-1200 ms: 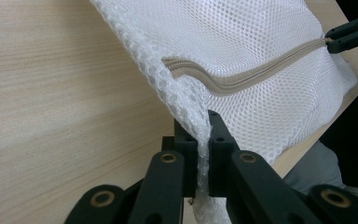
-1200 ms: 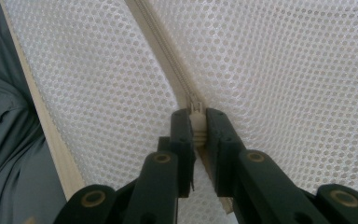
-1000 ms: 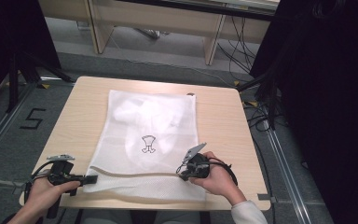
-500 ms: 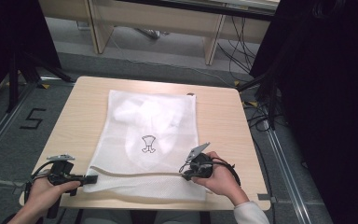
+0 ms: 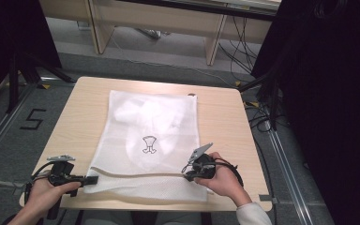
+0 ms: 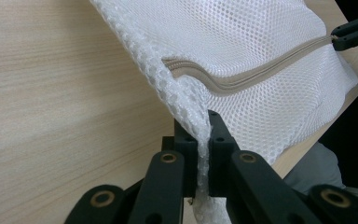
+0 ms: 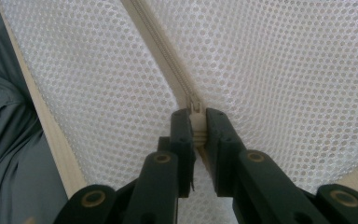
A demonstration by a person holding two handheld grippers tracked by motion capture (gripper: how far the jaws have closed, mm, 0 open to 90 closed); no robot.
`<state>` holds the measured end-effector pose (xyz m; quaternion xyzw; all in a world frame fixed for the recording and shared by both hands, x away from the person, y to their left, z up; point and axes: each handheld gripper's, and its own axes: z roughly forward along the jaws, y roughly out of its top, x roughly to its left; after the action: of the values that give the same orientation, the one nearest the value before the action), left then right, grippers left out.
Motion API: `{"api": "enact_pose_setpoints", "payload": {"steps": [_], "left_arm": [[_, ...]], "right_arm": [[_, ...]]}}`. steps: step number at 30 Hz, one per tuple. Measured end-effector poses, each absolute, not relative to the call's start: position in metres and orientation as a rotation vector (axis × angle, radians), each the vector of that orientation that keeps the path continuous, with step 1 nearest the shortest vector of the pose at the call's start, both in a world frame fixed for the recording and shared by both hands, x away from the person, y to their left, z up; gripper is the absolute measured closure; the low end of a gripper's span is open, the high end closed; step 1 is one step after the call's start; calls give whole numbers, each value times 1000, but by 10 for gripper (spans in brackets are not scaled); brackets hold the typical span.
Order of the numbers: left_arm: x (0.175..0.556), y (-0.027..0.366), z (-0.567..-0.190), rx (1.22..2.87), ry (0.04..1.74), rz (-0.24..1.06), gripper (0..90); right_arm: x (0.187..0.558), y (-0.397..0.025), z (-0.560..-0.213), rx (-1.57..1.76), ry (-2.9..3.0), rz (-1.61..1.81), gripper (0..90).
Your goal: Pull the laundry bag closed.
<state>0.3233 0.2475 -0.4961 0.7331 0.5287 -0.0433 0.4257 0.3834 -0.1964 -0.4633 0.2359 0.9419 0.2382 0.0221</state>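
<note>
A white mesh laundry bag (image 5: 150, 140) lies flat across the middle of a pale wooden tabletop (image 5: 225, 122), its zipper (image 5: 136, 175) running along the end nearest the person, close to the near edge. The left gripper (image 5: 90, 179), held at the near left corner, has its fingers (image 6: 186, 140) closed on a bunched fold of the mesh at the bag's corner, just beside the zipper's end. The right gripper (image 5: 187, 172), toward the near right corner, has its fingers (image 7: 182, 135) pinched on the zipper pull (image 7: 196, 120).

Judging by the high view, the pull sits at the right end of the track and the zipper line reads as a closed beige seam across the whole width, so the zipping appears finished or nearly so; whether the last teeth have met cannot be told. What seems left is to let go of both ends. A pale garment with a small dark motif (image 5: 148, 145) shows through the mesh inside the bag.

The tabletop is light woodgrain with rounded corners, otherwise bare. It stands on grey carpet marked with a black numeral 5 (image 5: 33, 119) at the left, with floor rails, cables (image 5: 262, 117), black curtains on both sides and a wooden bench (image 5: 159, 14) beyond.
</note>
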Motion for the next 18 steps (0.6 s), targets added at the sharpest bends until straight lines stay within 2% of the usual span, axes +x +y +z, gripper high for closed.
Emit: {"api": "enact_pose_setpoints", "payload": {"steps": [18], "left_arm": [[323, 248, -496, 1829, 1324, -110, 855]], "right_arm": [[384, -204, -461, 775, 2914, 736, 827]]}}
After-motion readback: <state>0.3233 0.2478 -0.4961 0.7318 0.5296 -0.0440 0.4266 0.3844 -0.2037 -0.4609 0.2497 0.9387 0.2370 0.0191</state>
